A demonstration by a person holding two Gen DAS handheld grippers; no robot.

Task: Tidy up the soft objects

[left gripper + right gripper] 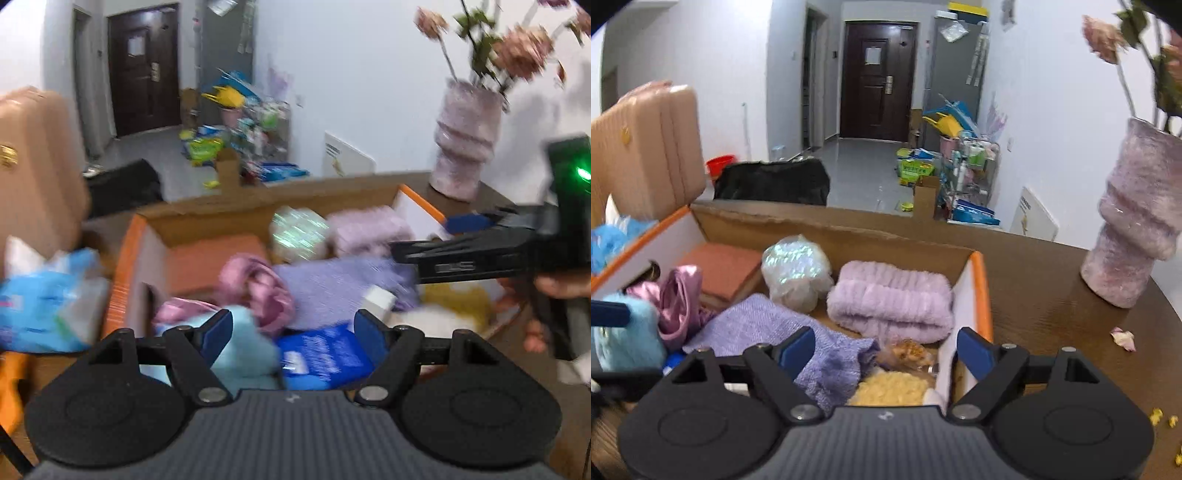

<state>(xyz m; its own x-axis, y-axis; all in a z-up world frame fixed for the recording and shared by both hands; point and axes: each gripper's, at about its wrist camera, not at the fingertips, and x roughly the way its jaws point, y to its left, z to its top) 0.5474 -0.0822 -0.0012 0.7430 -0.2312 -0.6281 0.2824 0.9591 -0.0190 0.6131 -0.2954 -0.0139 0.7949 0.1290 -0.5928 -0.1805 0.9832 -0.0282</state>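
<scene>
We see a cardboard box (pixel 849 236) with orange-edged flaps sitting on the brown bench (pixel 1052 295), its far wall parallel to the bench's far edge. To the right of the box the bench is bare up to a fuzzy pink vase (pixel 1134 236); a few petals lie near the right edge. On the left a tissue pack (pixel 48 299) crowds the box's side.

Inside the box are a folded lilac towel (pixel 890 295), a purple knit cloth (pixel 783 328), a pink satin piece (pixel 679 302), a light blue plush item (pixel 624 332) and a shiny wrapped bundle (pixel 794 273).

Our left claw (pixel 293 332) stands wide, empty, over the blue plush. Our right claw (pixel 886 354) is wide too, gripping nothing, above the knit cloth and the box's right wall.
</scene>
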